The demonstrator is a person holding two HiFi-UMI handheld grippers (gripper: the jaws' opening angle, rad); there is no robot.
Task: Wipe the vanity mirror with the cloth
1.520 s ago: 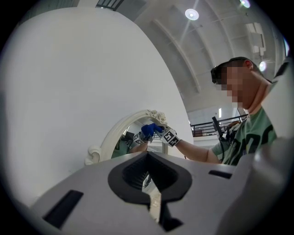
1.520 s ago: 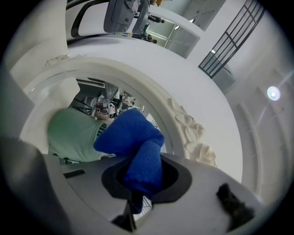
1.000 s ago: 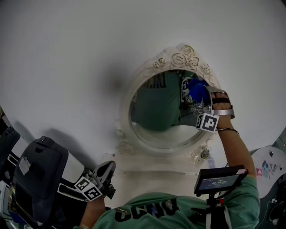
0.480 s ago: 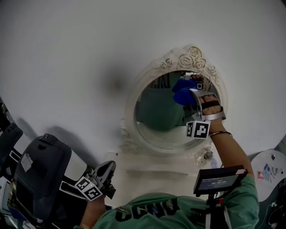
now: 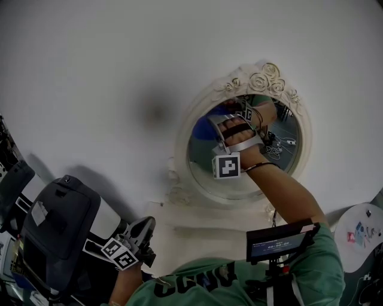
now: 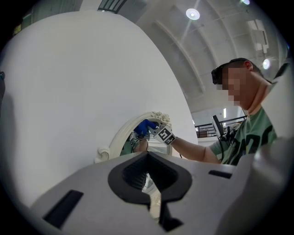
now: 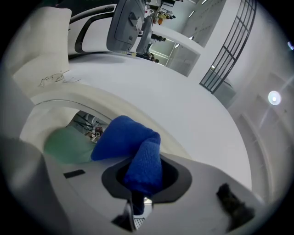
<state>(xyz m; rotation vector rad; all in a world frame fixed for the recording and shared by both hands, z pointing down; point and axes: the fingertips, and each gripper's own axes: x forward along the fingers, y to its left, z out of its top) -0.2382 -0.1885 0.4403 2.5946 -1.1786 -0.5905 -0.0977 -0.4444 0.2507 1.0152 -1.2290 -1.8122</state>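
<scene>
Jaws closed on nothing, the left gripper (image 5: 142, 232) sits low at the frame's lower left, probably parked clear of the work. Farther up, right of centre, the right gripper (image 5: 222, 122) pinches the blue cloth (image 7: 133, 151), its bunched end apparently against the vanity mirror (image 5: 284, 155) at the glass's upper left, ready to wipe. No container is involved.

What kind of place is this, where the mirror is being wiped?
Probably a large indoor hall or workshop, not a home: a high ceiling with round lamps and a tall metal railing show past the vanity mirror.
</scene>
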